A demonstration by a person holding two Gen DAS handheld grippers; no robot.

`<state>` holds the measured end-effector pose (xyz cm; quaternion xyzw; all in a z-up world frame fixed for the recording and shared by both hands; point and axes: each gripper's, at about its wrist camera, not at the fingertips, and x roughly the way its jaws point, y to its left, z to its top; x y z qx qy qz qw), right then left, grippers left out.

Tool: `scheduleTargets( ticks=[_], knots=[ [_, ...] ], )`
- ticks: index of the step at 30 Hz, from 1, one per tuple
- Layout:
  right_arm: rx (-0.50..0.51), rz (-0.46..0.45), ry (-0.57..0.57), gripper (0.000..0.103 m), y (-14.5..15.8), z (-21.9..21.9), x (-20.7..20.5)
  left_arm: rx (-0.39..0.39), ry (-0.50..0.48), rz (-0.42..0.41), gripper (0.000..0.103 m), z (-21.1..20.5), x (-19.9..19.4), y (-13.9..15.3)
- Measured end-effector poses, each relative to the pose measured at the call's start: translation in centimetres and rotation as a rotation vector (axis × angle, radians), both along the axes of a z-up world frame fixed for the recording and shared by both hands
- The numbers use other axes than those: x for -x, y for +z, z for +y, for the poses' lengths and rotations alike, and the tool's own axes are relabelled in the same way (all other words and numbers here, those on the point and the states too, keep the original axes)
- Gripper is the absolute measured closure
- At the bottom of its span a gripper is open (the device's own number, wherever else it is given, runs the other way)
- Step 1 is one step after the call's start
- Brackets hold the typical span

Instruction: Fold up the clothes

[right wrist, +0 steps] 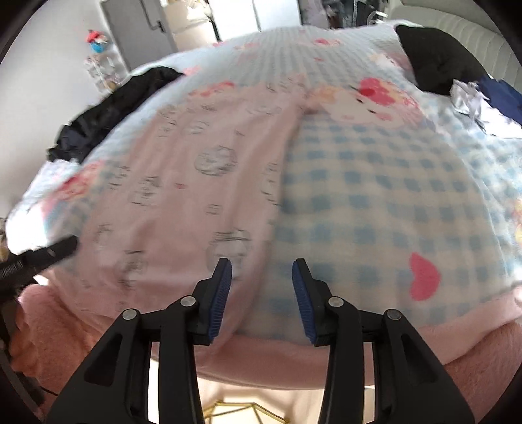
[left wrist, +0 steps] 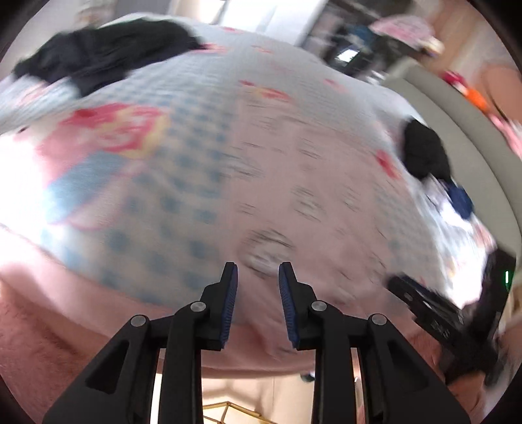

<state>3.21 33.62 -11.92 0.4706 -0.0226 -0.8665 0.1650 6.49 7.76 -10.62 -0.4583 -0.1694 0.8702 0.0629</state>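
checked bedspread (right wrist: 375, 182) (blurred) under pink garment (right wrist: 195, 195)

A bedroom in a home is shown. Most of both views is filled by a bed covered with a blue-and-white checked blanket (right wrist: 375, 182) printed with cartoon figures and red hearts, edged at the bottom of the frame by a fluffy pink cover (right wrist: 287, 362). Clothes are strewn over it: a pink printed garment (right wrist: 195, 195) at the centre, a dark heap (right wrist: 107, 111) at the upper left of the right wrist view, and a black item (right wrist: 437, 58) at the upper right. A padded pale headboard (right wrist: 456, 22) is seen at the upper right, and a grey door (right wrist: 137, 29) with a handle at the upper left.
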Motion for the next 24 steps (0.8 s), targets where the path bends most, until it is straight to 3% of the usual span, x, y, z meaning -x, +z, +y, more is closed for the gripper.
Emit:
scheduleTargets(
  ticks=[2, 5, 9, 13, 16, 20, 22, 24],
  knots=[
    [0.020, -0.015, 0.045, 0.064, -0.4, -1.1, -0.3, 0.000, -0.068, 0.013, 0.075, 1.8, -0.4, -0.2],
    [-0.031, -0.043, 0.055, 0.063, -1.5, -1.9, -0.5, 0.014, -0.093, 0.005, 0.075, 2.7, -0.2, -0.4],
    [-0.051, -0.099, 0.008, 0.063, -2.6, -0.6, -0.3, 0.152, -0.042, -0.096, 0.075, 2.5, 0.5, -2.0],
    [-0.032, -0.077, -0.013, 0.063, -1.7, 0.2, -0.7, 0.045, -0.004, -0.039, 0.075, 0.7, 0.0, -1.1],
    [-0.018, -0.024, 0.018, 0.062, -1.0, -0.7, -1.0, 0.066, -0.070, 0.011, 0.072, 2.6, -0.1, -0.5],
    [-0.056, -0.025, 0.031, 0.062, -1.7, -1.6, -0.6, 0.101, -0.033, -0.068, 0.071, 2.5, 0.9, -2.4],
    [-0.079, -0.049, 0.001, 0.062, -2.5, -1.0, -0.2, 0.060, 0.004, -0.089, 0.074, 1.2, 1.0, -2.9],
    [-0.023, -0.061, -0.021, 0.062, -2.2, 0.5, -0.1, 0.033, 0.036, -0.079, 0.076, -0.3, 0.7, -2.6]
  ],
)
